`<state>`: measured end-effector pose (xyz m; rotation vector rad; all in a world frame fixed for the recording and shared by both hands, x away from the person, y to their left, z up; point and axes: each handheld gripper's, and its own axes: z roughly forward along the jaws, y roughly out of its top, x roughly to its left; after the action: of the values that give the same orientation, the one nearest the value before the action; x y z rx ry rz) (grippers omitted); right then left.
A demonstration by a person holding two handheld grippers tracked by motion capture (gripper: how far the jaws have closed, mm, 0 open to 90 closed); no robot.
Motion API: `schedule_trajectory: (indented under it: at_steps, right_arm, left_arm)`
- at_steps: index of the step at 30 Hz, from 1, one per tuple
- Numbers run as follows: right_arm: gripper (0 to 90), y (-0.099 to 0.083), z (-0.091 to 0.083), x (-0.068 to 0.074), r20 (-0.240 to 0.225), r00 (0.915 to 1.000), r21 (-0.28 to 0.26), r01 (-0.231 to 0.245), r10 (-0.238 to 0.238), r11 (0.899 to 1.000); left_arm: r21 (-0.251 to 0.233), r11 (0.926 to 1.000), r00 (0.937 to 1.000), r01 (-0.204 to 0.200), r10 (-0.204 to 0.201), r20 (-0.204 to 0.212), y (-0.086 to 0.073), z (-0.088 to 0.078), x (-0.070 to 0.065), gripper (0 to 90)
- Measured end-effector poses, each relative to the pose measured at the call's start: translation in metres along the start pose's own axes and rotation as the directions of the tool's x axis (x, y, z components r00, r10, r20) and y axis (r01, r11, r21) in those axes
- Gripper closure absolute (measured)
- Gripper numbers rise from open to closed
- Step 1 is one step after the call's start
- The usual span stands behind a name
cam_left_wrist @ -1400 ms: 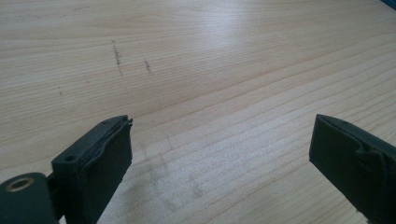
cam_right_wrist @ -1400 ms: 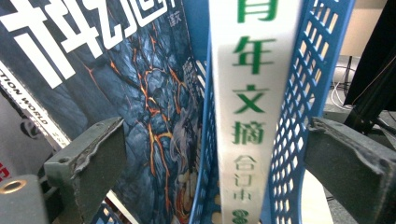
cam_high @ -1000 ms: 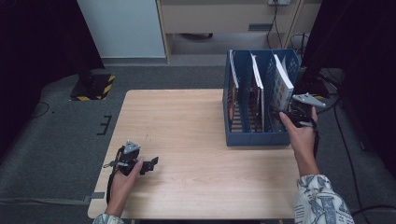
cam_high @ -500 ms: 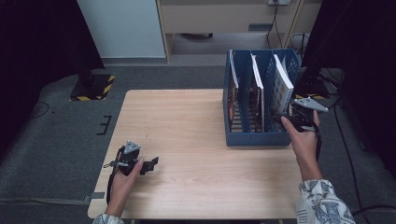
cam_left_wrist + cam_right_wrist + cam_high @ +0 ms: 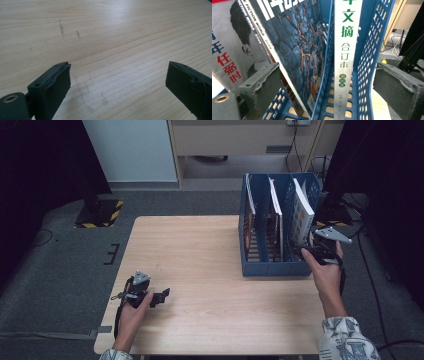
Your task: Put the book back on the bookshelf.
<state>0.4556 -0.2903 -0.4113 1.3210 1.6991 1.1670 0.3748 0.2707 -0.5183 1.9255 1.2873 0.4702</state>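
Note:
A blue three-slot file rack stands on the right side of the wooden table. A thick white-spined book with green characters stands in its right slot. A dark blue magazine with orange cracks leans in the middle slot, and a magazine with red characters is left of it. My right gripper is at the rack's near right end, open, its jaws either side of the white spine without touching it. My left gripper hovers open over bare wood near the front left.
The rack's perforated right wall is just inside the right jaw. Dark floor, cables and a black stand lie right of the table. A pale cabinet stands behind, and a yellow-black striped base lies at the back left.
My right gripper has shifted slightly toward the table's near edge at the rack's end. The left gripper and the books have not moved.

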Motion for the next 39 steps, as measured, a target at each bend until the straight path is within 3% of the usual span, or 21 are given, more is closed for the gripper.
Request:
schedule_trajectory:
  at_steps: [39]
  right_arm:
    - [5.4,-0.020,-0.025,0.024,-0.085,0.9935,0.049,0.080,-0.075,0.996]
  left_arm:
    - [0.013,0.9999,1.0000,-0.007,0.007,0.004,-0.001,0.002,-0.001,5.1]
